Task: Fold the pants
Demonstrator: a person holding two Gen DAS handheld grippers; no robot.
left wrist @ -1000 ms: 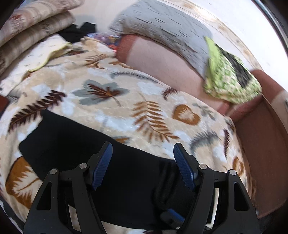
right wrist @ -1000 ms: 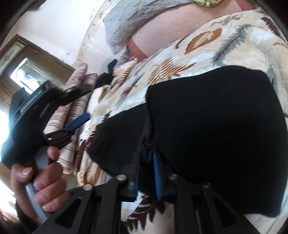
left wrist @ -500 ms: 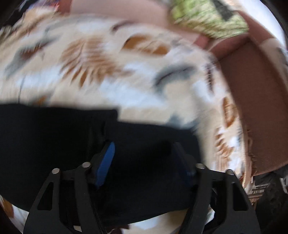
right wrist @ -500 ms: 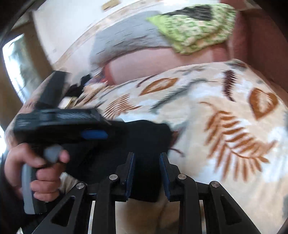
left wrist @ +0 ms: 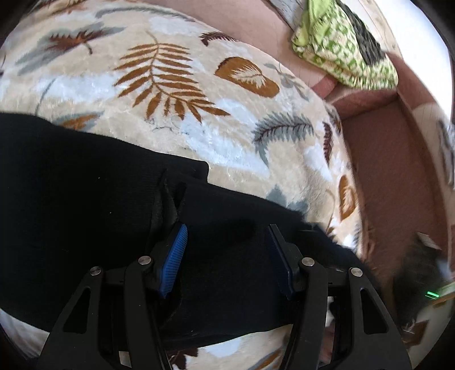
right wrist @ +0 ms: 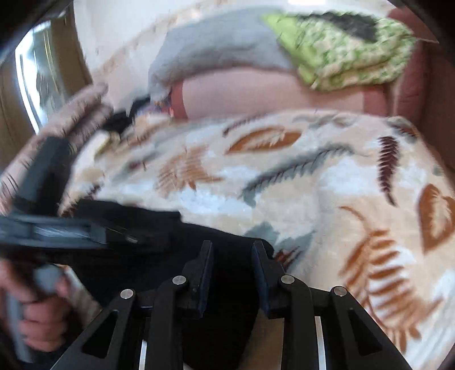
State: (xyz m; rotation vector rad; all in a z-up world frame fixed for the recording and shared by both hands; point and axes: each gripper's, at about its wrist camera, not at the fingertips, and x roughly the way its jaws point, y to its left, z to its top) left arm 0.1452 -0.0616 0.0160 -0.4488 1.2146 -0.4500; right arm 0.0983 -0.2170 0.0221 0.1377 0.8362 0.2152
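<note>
Black pants (left wrist: 85, 205) lie folded on a leaf-print blanket (left wrist: 170, 85), one layer lapped over another with a crease near the middle. My left gripper (left wrist: 227, 244) hangs open just above the right part of the pants, nothing between its blue pads. In the right wrist view, which is blurred, the pants (right wrist: 227, 273) sit under my right gripper (right wrist: 231, 256). Its jaws stand a little apart over the pants' far right corner, with black cloth showing between them. The left gripper's body (right wrist: 57, 230) and the hand holding it show at the left.
A pink-brown sofa back (left wrist: 256, 17) carries a green patterned cloth (left wrist: 341, 48) and a grey pillow (right wrist: 216, 48). The brown sofa arm (left wrist: 398, 170) is to the right. Rolled striped fabric (right wrist: 71, 113) and a doorway (right wrist: 37, 71) are at the far left.
My right gripper, shut on a pants edge a second ago, has swung to the pants' right corner and opened slightly. My left gripper has shifted right along the pants, still open.
</note>
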